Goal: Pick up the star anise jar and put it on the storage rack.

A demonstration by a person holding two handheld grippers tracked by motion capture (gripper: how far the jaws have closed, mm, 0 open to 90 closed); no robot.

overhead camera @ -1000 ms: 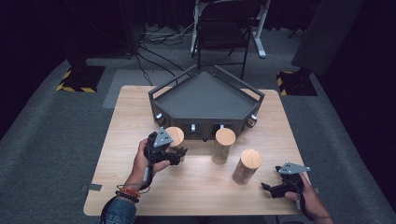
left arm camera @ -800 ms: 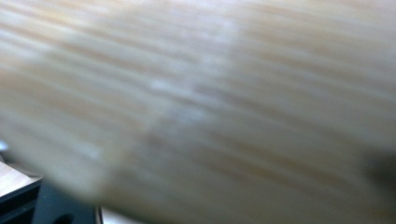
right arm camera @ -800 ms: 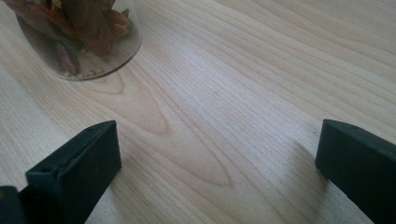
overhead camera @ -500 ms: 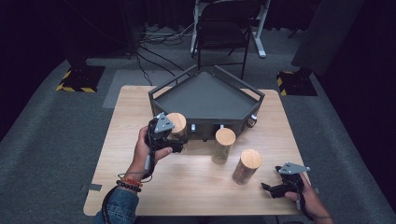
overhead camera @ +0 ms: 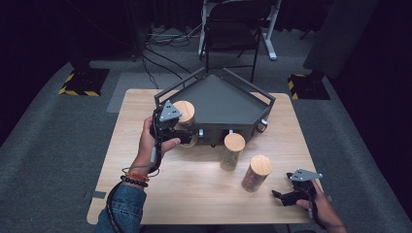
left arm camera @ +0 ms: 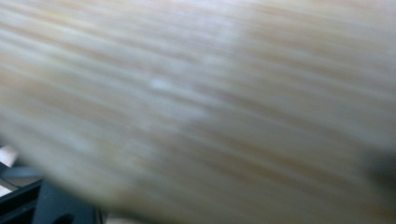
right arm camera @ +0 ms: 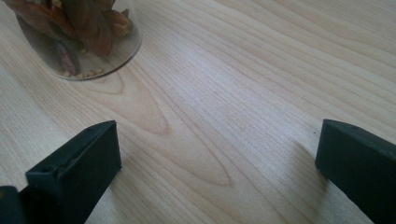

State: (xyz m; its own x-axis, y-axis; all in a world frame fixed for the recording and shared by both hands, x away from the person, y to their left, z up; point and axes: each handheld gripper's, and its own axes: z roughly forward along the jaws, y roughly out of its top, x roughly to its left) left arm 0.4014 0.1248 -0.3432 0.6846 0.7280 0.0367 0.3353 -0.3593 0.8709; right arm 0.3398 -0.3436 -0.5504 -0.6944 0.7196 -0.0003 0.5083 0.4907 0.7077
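Left gripper (overhead camera: 180,137), clenched on the wooden-lidded clear glass jar (overhead camera: 185,114), has lifted it to the dark angular metal tray's (overhead camera: 252,118) rim; placing inside looks next; right gripper (overhead camera: 290,194) rests released

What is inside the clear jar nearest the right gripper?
Through the jar wall near the open right gripper, dark reddish-brown dried pieces and small pale seeds at the bottom show. From the high view its wooden lid covers the top, so how full it is cannot be seen.
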